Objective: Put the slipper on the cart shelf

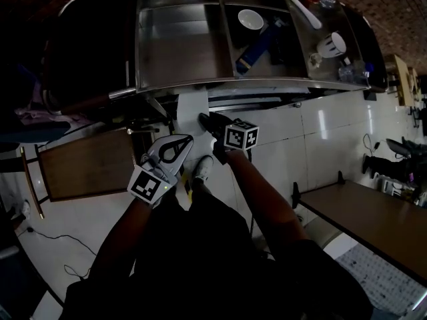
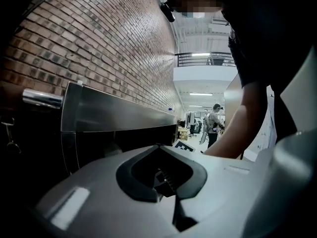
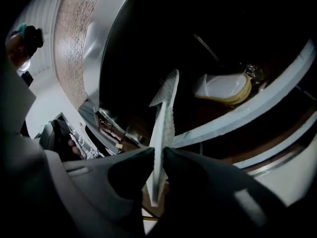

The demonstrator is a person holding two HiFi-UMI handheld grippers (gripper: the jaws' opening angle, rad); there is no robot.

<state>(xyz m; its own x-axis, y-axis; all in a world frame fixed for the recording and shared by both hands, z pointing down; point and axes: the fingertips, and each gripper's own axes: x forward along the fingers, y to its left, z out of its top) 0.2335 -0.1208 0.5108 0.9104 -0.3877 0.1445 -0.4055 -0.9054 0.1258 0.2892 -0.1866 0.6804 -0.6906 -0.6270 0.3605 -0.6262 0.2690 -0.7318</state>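
Right claw point(image 3: 159, 155) is clamped on the white slipper point(image 3: 166, 114), pinching it edge-on low down, so most of it sticks up past the tips. Left claw point(image 2: 173, 195) is pressed together with nothing in it, and sits a bit closer to the body, off to the side. From the head view the slipper is right at the cart point(image 1: 200, 85), against its steel front edge. Past that edge the shelf opening is dark, with a white-and-yellow thing point(image 3: 223, 89) lying deeper in. White tile floor point(image 1: 300, 132) is open on the right, and a wooden worktop point(image 1: 87, 165) crowds the left.
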